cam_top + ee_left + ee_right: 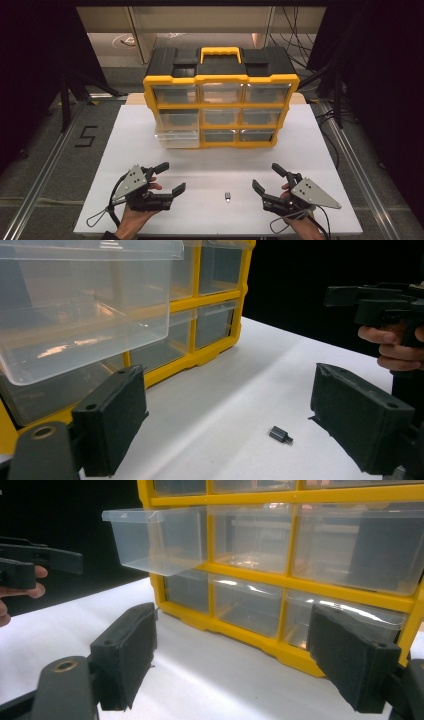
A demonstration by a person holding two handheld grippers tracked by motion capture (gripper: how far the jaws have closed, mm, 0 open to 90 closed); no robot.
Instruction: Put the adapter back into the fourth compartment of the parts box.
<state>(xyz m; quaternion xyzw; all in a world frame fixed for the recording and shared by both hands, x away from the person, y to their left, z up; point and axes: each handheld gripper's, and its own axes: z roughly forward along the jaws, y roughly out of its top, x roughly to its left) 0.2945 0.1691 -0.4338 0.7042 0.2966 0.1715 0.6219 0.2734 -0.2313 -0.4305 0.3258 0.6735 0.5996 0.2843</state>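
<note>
adapter (pixel 280 434) btwn left gripper (pixel 240 420) fingers

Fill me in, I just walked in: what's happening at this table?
A person holds the left gripper and the right gripper, both with jaws open and empty, low over the white table. A small grey part lies between them, untouched. Behind stands a yellow drawer organizer with one clear drawer at its left pulled out.
</note>
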